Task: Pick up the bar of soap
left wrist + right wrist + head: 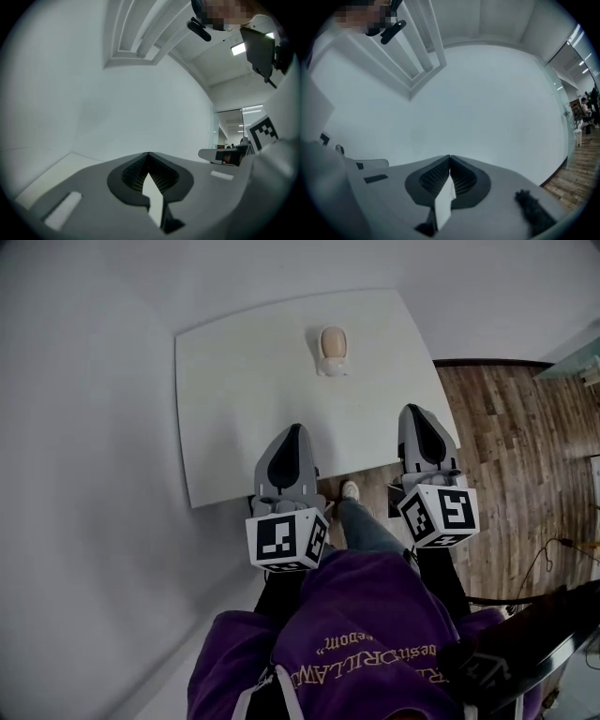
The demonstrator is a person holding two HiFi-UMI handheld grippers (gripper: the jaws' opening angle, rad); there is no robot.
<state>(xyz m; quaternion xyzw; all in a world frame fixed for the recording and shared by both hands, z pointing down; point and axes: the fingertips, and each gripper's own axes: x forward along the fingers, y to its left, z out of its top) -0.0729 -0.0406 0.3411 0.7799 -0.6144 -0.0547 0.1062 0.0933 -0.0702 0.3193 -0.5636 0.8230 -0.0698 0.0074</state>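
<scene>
The soap (333, 341) lies on a small dish (330, 368) at the far edge of the bench (244, 399) — well apart from both tools. The left hand-held gripper (148, 157) and right hand-held gripper (450, 159) are closed and empty. Best to open one wide, reach over and close across the bar's narrow sides.

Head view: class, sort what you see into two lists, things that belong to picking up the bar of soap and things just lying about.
Belongs to the job:
- bar of soap, on its white dish
- table under them
- left gripper, shut, empty
- right gripper, shut, empty

Just lying about:
- wood floor
- cable on that floor
</scene>
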